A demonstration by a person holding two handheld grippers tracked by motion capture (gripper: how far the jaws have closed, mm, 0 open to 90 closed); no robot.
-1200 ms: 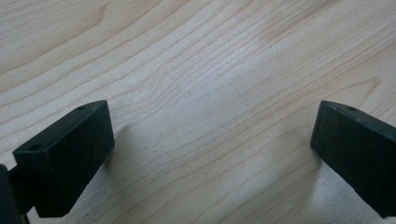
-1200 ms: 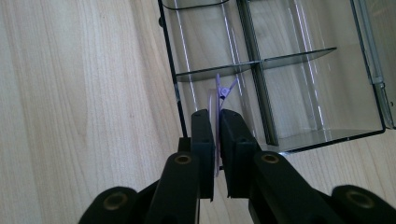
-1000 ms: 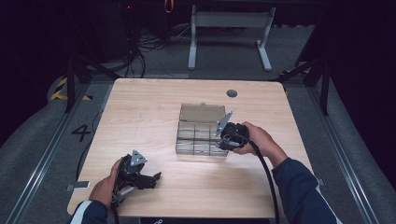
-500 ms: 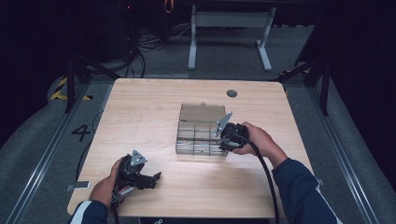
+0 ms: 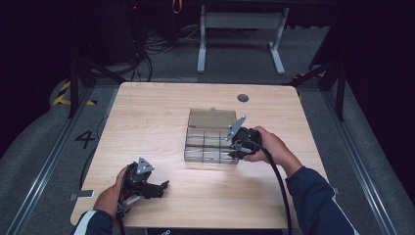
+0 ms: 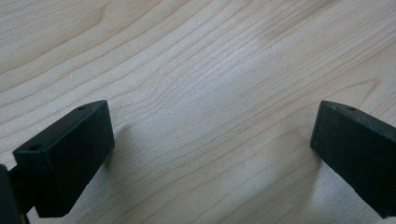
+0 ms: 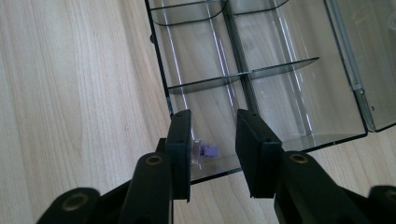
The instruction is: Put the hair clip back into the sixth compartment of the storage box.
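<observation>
A clear plastic compartment box (image 5: 210,143) lies in the middle of the wooden table (image 5: 147,122) with its lid (image 5: 211,118) folded back. My right gripper (image 5: 234,147) hovers at the box's near right corner. In the right gripper view its jaws (image 7: 213,116) stand a little apart over a corner compartment (image 7: 261,70), gripping nothing. A small purple piece (image 7: 208,150) lies on that compartment's floor, close to one jaw. My left gripper (image 5: 164,187) rests low at the table's near left. Its jaws (image 6: 212,135) are wide open over bare wood.
A dark round grommet (image 5: 242,98) sits in the table near its far edge. A cable (image 5: 274,181) trails from the right gripper along the sleeve. A white desk frame (image 5: 240,34) and floor cables stand beyond the table.
</observation>
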